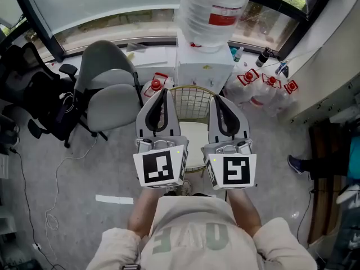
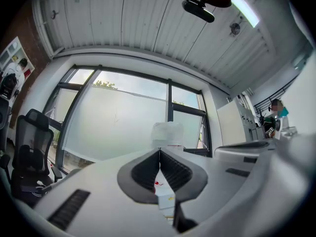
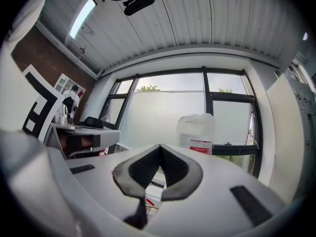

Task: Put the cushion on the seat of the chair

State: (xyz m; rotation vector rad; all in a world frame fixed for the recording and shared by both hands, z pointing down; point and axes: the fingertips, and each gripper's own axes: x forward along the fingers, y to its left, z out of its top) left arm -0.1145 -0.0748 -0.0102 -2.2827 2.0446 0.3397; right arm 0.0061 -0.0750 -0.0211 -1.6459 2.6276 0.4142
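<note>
At the left a grey office chair [image 1: 109, 91] is seen, the left gripper [image 1: 163, 91] is held clenched on nothing, the white cushion [image 1: 193, 139] is laid on the seat of the wire-backed chair [image 1: 191, 101], and the right gripper [image 1: 217, 99] is likewise clenched, empty.

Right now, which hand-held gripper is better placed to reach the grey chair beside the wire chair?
Left, probably. The grey chair stands on the side of the left hand-held gripper; the right hand-held gripper would have to cross over the wire chair. Both are shut and empty.
</note>
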